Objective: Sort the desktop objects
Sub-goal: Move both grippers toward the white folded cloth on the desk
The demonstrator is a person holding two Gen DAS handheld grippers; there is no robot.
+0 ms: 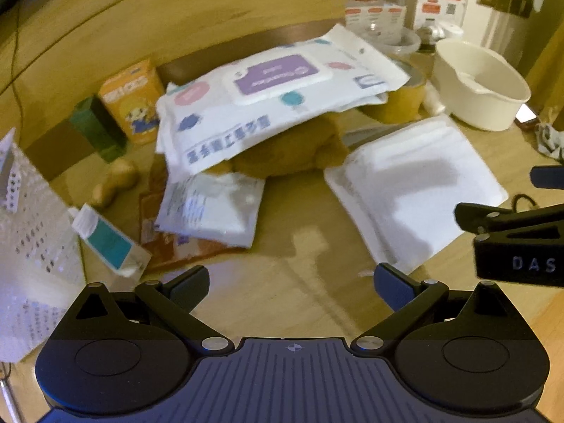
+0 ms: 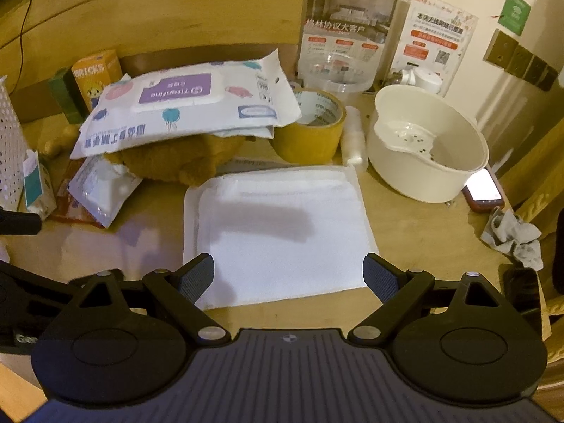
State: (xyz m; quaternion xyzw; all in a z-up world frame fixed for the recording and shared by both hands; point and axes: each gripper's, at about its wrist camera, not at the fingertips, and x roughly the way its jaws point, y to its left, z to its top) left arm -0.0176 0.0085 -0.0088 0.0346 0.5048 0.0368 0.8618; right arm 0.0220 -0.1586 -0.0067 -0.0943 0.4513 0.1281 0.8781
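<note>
A white wet-wipes pack with a purple lid [image 1: 278, 102] [image 2: 183, 105] lies on a brown plush toy [image 1: 289, 151] [image 2: 176, 158] and a roll of yellow tape [image 2: 310, 130]. A flat white packet [image 1: 416, 190] [image 2: 278, 225] lies in front. A small white pouch [image 1: 211, 208] [image 2: 98, 190] and a teal-and-white box [image 1: 109, 239] [image 2: 35, 187] lie at the left. My left gripper [image 1: 290, 282] is open and empty above bare table. My right gripper [image 2: 289, 275] is open and empty over the flat packet's near edge.
A white bowl [image 2: 430, 148] stands at the right, with a phone [image 2: 484, 190] and grey socks [image 2: 514, 239] beside it. An orange box [image 1: 132, 98] and a green block [image 1: 98, 127] stand at the back left. A white perforated basket [image 1: 31, 239] is at the left edge. Sign stands [image 2: 349, 28] line the back.
</note>
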